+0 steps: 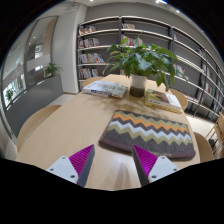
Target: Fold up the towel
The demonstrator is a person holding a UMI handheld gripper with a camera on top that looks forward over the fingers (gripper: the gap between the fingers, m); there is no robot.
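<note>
The towel [150, 133] lies flat on the table [70, 125], just ahead of the gripper [113, 162] and a little toward its right finger, with its near edge close beyond the fingertips. It carries a zigzag pattern in grey, orange and pale bands. It appears to be already doubled, since it looks thick at the near edge, though this cannot be told for sure. It is likely soft, light and limp: it should drape and sag when lifted, and it may slide on the smooth tabletop if pushed instead of pinched. The best hold is probably a near corner or the near hem, where a thin layer can be nipped between the pads [83, 158] and carried over to the far edge

The gripper is released, its fingers spread wide with nothing between them, and the towel is untouched. It hovers above the table, tilted forward and down, pointing across the tabletop. Beyond the towel stands a plant [142, 62] in a pot, with books [105, 88] beside it and shelves [100, 45] behind, all well clear of the fingers
</note>
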